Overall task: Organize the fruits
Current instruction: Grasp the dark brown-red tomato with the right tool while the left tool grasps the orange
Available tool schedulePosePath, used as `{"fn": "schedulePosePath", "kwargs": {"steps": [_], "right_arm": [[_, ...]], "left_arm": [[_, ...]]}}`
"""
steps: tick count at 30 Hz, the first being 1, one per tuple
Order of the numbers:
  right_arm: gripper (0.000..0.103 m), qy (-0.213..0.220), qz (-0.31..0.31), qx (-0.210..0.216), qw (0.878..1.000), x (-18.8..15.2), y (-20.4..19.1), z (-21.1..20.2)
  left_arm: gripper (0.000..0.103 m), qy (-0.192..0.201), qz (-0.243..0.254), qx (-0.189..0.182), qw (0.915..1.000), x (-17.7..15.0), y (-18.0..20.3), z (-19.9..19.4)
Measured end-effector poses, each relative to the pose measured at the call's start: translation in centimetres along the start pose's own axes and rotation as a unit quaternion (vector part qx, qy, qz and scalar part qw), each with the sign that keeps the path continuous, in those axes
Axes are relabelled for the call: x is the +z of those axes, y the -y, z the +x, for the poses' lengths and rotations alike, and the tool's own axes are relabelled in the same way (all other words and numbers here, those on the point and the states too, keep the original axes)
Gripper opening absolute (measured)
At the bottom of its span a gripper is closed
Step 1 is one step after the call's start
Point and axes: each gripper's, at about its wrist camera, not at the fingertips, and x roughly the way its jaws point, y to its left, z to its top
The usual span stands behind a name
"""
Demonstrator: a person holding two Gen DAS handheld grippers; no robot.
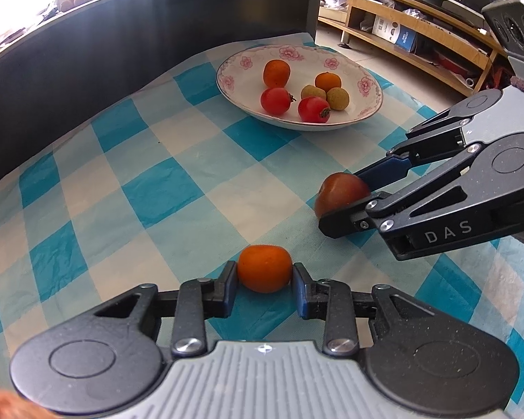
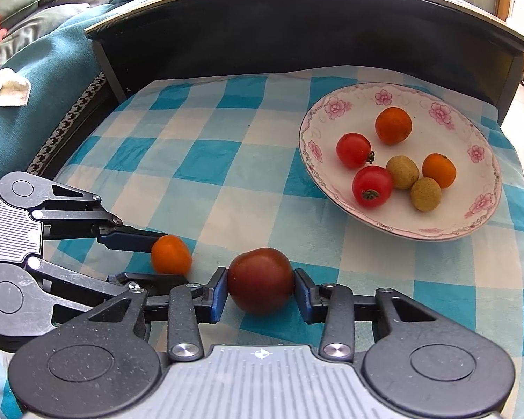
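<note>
Nearby, left hand-held gripper (image 1: 264,277) clamped on orange fruit (image 1: 264,268), right hand-held gripper (image 2: 261,290) clamped on dark tomato (image 2: 261,280), undersides hidden.

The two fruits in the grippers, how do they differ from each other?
The orange fruit is bright orange; the dark tomato is a deep brownish red. The orange fruit looks smaller than the dark tomato. The orange fruit sits between the fingers of the left gripper, the dark tomato between those of the right gripper. Both are roundish, low over the checked cloth, and outside the plate.
</note>
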Motion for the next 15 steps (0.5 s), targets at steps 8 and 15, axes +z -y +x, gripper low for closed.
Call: {"fn": "schedulePosePath", "kwargs": {"steps": [8, 15], "right_arm": [[0.034, 0.011, 0.011, 0.000, 1.000, -0.2, 0.5, -1.3], [0.034, 0.025, 0.014, 0.001, 1.000, -0.2, 0.6, -2.5]], "left_arm": [[0.041, 0.013, -0.013, -0.001, 0.9998, 1.0, 0.1, -0.4], [0.041, 0.028, -0.014, -0.006, 0.9995, 2.3, 0.7, -0.8]]}}
